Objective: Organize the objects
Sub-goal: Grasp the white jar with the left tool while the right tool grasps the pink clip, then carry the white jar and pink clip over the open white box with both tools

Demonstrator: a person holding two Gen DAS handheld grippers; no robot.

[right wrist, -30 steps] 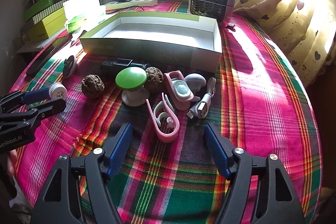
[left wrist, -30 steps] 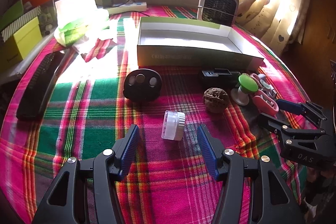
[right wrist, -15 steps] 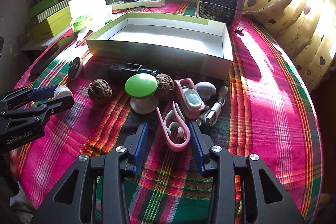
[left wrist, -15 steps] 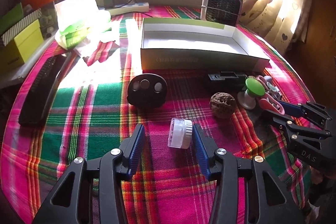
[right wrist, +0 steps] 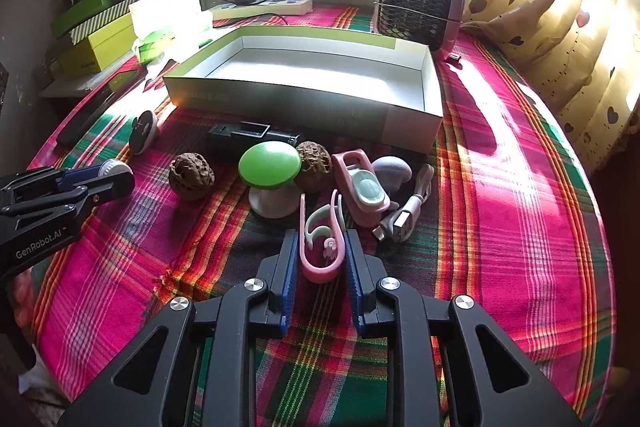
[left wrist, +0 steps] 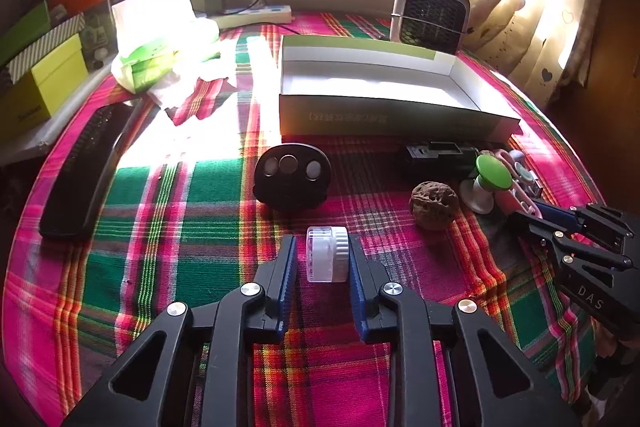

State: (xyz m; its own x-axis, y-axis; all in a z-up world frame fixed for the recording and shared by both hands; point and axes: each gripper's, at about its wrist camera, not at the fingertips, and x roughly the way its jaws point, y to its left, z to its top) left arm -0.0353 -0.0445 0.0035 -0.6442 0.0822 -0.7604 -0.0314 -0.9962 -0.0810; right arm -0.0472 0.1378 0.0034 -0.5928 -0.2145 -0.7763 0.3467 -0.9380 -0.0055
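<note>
A small clear jar with a white ribbed cap [left wrist: 326, 259] lies on its side on the plaid cloth. My left gripper [left wrist: 322, 241] has it between its blue pads, and the jaws are closing against its two ends. A pink U-shaped clip [right wrist: 320, 273] lies in front of the clutter. My right gripper [right wrist: 320, 235] is closing on it, with its pads on both arms of the clip. The open white-lined box [left wrist: 392, 117] stands behind everything. In the right wrist view the left gripper [right wrist: 118, 177] shows at the left with the jar [right wrist: 114, 167].
On the cloth lie two walnuts [right wrist: 191, 173] [right wrist: 314, 165], a green mushroom-shaped knob [right wrist: 270, 165], a pink holder [right wrist: 362, 183], a USB cable [right wrist: 404, 217], a black case [right wrist: 250, 133] and a black oval device [left wrist: 292, 175]. A small fan [right wrist: 418, 11] stands behind the box. A long black bar [left wrist: 86, 167] lies at the left.
Both pairs of jaws have narrowed from wide open, the left around the jar and the right around the pink clip. Neither hand has shifted.
</note>
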